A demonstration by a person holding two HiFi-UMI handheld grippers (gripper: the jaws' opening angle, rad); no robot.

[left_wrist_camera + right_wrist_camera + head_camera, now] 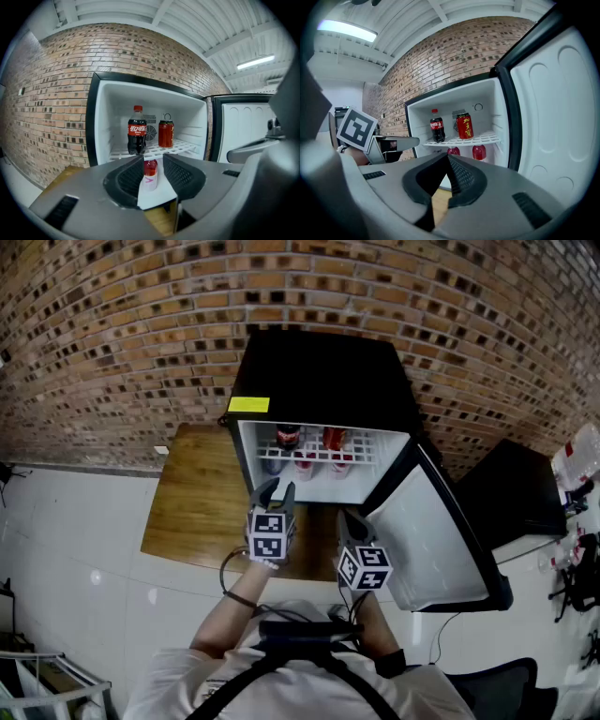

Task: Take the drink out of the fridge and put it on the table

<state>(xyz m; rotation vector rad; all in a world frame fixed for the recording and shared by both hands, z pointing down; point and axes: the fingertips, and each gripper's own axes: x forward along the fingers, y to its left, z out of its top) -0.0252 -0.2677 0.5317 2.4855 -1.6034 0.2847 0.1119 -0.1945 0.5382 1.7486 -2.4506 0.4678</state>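
A black mini fridge [323,381] stands open on a wooden table [197,512]. On its wire shelf are a cola bottle [137,131] and a red can [166,133]. Two red drink bottles [453,151] stand below the shelf. My left gripper [152,157] hovers in front of the opening, jaws a little apart and empty. One red bottle [150,173] shows through their gap, farther in. My right gripper [446,157] hangs just right of it near the door, shut on nothing.
The fridge door [441,540] swings out to the right, close beside my right gripper. A brick wall backs the fridge. A black box [520,488] sits to the right. The bare tabletop extends left of the fridge above a white tiled floor [66,549].
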